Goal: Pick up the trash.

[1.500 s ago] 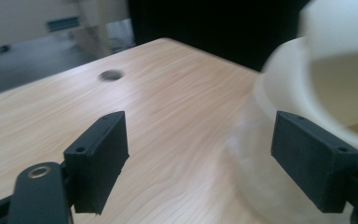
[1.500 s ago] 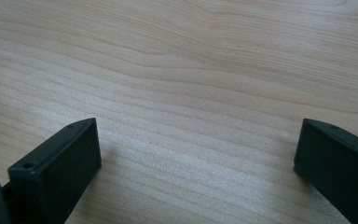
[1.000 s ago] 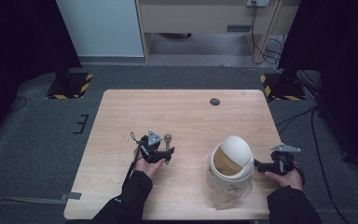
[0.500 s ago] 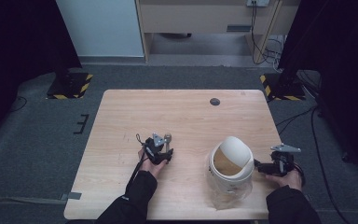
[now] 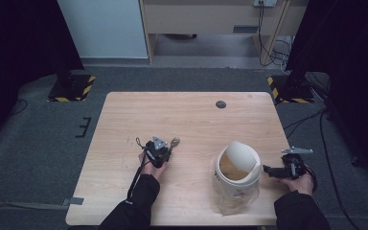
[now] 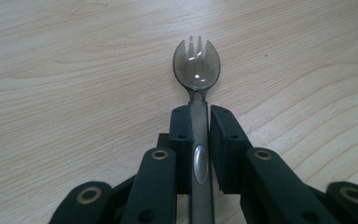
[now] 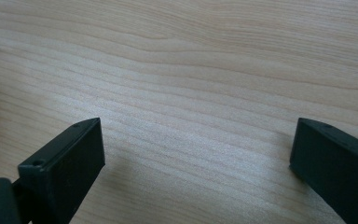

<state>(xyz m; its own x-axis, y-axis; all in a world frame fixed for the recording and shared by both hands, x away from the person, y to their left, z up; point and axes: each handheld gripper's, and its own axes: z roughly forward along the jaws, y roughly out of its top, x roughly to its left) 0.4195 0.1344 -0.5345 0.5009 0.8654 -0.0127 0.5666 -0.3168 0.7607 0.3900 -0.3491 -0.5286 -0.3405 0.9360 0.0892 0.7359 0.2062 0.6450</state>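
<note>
Two Tools, One Spork, One Cooker: Tabletop Inventory

Two tools were logged at the pale wooden tabletop (image 5: 191, 120). Left tool (image 6: 196, 114): clenched on the neck of a smoky translucent plastic spork (image 6: 196, 65), bowl and short tines jutting forward just above the wood grain, handle running back between the black jaws. In the high view this left tool (image 5: 165, 149) sat left of centre with the spork's bowl (image 5: 174, 141) pointing up and to the right. Right tool (image 7: 193, 154): released, jaws spread wide with bare wood between them, grasping nothing; in the high view it (image 5: 270, 169) lay near the table's right edge, just beside a white rounded rice cooker with its lid raised (image 5: 235, 175).

Change against the earlier frames: the left hand and its spork had shifted slightly rightward, toward the cooker; the right tool and cooker kept much the same places. The lid, raised before, stayed raised, showing a tan interior.

Judgement: the spork appeared secured and in transit, well apart from the cooker's opening. Carrying it across to the open pot seemed the step in hand, with most of that travel left.
</note>
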